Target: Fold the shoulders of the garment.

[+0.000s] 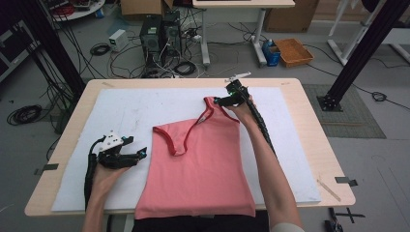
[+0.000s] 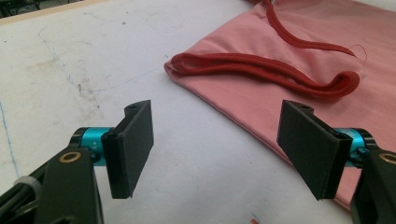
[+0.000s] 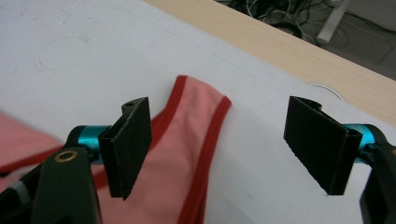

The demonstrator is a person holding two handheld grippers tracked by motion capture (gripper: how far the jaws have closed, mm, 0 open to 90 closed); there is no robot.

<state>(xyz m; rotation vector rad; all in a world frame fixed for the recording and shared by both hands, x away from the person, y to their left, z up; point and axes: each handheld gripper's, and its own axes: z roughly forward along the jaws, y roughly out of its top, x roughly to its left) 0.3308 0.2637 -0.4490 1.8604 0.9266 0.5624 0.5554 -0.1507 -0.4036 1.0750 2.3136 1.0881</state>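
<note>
Right gripper (image 3: 217, 149) jaws wide apart, holding nothing, poised over the far shoulder strap (image 3: 191, 140) of the pink tank top (image 1: 203, 159); left gripper (image 2: 217, 149) also gaping and empty, beside the near strap (image 2: 261, 72); top lies flat on the white mat (image 1: 125, 111) covering the table (image 1: 314, 140), hem toward the person.

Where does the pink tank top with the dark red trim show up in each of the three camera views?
High view: the pink tank top with dark red trim lies centre, spilling over the near table edge.
Left gripper view: upper right, its folded strap beyond the open jaws.
Right gripper view: lower centre-left, one strap end between the open jaws.
Shared landmark: the white mat beneath it.
</note>
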